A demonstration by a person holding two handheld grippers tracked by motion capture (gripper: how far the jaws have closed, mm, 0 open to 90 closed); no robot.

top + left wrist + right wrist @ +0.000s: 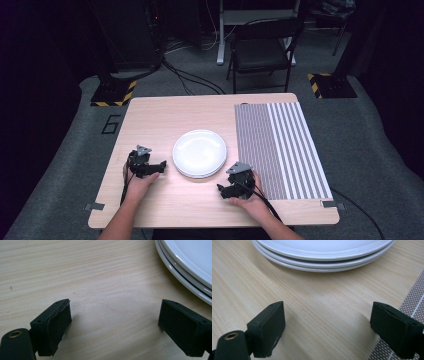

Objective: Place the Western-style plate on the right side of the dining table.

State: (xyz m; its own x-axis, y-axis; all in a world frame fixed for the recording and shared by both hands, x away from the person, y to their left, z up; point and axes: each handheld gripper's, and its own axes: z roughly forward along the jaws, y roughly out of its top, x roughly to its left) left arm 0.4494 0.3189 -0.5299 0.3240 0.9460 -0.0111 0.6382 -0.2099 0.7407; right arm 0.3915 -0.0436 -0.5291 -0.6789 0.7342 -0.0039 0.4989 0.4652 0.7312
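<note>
The left gripper [161, 164] rests on the pale wooden table [165, 112], jaws wide apart, holding nothing, just left of the stack of white plates [199, 153]. The round, glossy plates sit mid-table, nothing on the top one. The right gripper [220, 188], jaws equally spread and empty, lies beside a striped grey woven mat [280, 150].

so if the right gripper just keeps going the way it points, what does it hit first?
Likely the stack of white plates. The right gripper, open and empty, faces the stack's near rim across bare table; the striped mat lies off to the side.
</note>
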